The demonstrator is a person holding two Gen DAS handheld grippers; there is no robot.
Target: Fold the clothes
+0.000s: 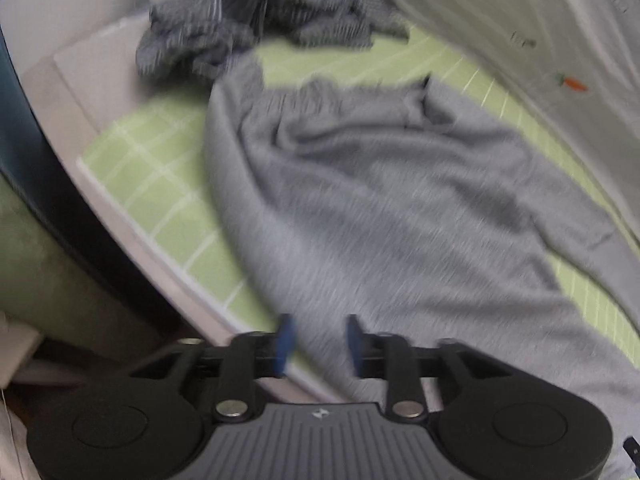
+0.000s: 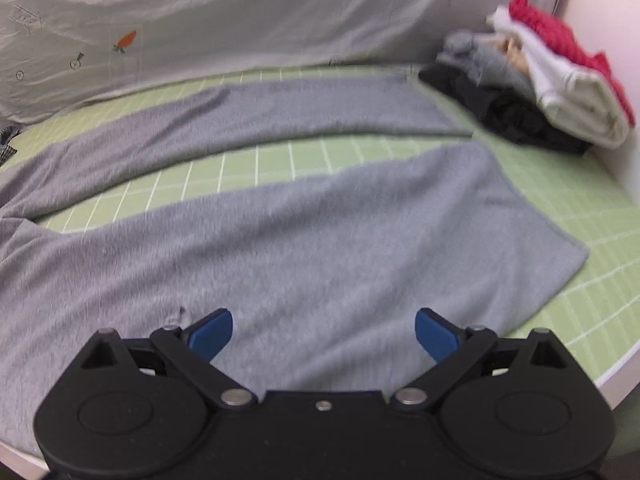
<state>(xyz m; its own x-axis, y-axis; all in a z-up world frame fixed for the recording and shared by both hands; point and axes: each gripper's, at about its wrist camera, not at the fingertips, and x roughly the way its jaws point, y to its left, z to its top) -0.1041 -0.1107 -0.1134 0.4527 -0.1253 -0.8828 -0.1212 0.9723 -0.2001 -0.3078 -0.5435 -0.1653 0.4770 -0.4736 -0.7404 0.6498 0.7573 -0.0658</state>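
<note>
Grey knit trousers (image 2: 280, 232) lie spread across the green gridded mat (image 2: 560, 200), legs toward two o'clock. Right gripper (image 2: 323, 334) hovers over them, jaws wide apart; left gripper (image 1: 320, 344) blurred, jaws slightly apart, holding nothing. Waistband creased, smeared.

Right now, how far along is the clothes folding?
Done: a stack of folded clothes sits at the far right of the green mat. In hand: nothing; the grey pants lie spread out with legs apart, unfolded, and the left gripper and right gripper are open above them. Left: fold the pants, then the crumpled checked garment at the mat's far end.
</note>
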